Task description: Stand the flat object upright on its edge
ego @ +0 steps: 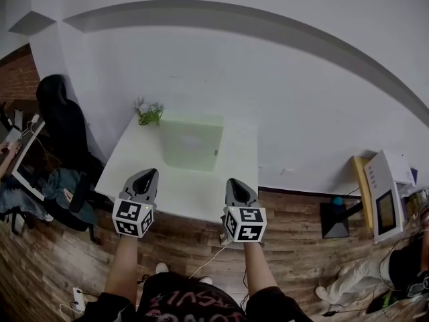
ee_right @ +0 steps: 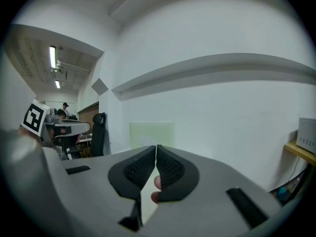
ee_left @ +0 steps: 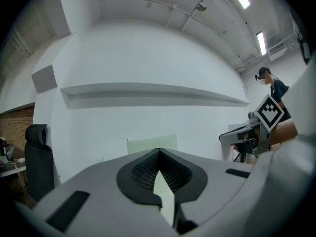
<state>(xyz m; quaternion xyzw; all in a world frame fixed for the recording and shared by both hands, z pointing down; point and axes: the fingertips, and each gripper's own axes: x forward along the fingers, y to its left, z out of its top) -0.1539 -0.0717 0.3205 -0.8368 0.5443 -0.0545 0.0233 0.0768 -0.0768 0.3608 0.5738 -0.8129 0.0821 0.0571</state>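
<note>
at the far side of the white table, in the head view, the pale green flat object sits by the wall, just beside a small plant. from up here i can't tell if it's lying or standing. the left gripper and right gripper hang over the near edge, well apart from it.

over to the left gripper view: jaws clenched tip to tip, nothing between the pads. beyond them the flat object shows as an upright rectangle in front of the wall, so i'd call it on its edge already.

right gripper view now: jaws pressed together too, nothing gripped, just a fingertip of the person holding it peeking beneath. the flat object reads upright here as well.

my judgement: the standing step looks done. whether it leans on the wall or stands free, i can't tell. the next move calls for keeping both grippers clear so nothing nudges it over.
</note>
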